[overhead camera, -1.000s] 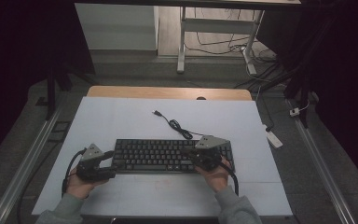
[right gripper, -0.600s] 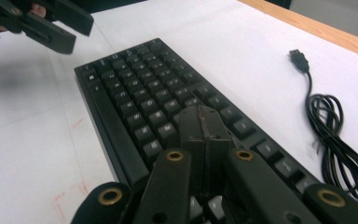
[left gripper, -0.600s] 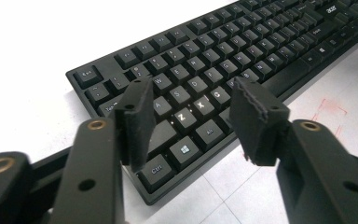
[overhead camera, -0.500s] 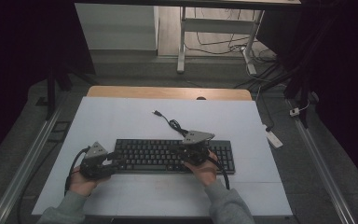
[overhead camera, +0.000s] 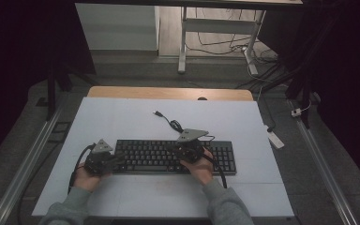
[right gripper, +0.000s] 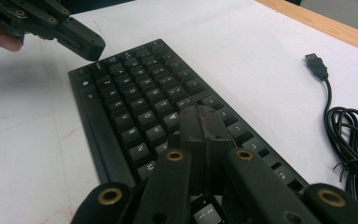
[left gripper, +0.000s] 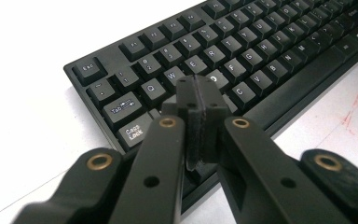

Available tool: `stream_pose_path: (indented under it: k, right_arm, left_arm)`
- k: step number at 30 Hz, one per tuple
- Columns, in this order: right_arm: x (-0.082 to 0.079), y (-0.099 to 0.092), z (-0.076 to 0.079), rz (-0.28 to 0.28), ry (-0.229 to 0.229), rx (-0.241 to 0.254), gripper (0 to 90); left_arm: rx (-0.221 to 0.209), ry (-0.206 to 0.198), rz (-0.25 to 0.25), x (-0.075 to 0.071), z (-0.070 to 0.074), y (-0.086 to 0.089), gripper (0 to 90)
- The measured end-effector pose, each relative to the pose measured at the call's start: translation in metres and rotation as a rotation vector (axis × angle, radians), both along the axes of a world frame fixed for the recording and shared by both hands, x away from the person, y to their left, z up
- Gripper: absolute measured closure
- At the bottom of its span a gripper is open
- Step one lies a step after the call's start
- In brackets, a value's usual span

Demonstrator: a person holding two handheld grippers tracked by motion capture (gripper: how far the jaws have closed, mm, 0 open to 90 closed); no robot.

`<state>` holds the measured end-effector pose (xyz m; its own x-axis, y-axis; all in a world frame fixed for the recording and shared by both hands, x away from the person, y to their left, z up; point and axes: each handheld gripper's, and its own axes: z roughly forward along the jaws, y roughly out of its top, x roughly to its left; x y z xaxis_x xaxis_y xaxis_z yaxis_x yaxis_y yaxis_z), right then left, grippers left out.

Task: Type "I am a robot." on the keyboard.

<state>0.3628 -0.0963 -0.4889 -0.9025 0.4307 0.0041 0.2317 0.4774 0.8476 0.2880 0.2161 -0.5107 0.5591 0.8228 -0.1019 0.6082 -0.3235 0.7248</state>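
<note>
Dim room, dark at both sides. White table top with a wooden strip along its far edge. Grey floor around it, with a metal rail at the left and another rail at the right. Behind the table, a white cabinet and white desk legs, with loose cables on the floor. A white power strip near the table's right edge.

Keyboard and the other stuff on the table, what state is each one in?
Keyboard: flat on the table, not plugged in.
USB plug: loose on the table.
Cable: coiled beside the keyboard.
Left hand-held gripper: shut, over the A and S keys.
Right hand-held gripper: shut, over the keys.
</note>
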Motion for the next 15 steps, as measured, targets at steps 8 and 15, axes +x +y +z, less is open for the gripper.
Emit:
stream_pose_path:
  k: [8,15]
  right_arm:
    - [0.01,0.009,-0.005,-0.01,0.016,-0.019,89.2]
    - [0.013,0.016,-0.013,-0.01,0.031,-0.058,89.2]
  left_arm:
    - [0.011,0.016,0.005,0.001,-0.004,0.004,89.0]
    - [0.023,0.029,0.009,0.001,-0.007,0.005,88.9]
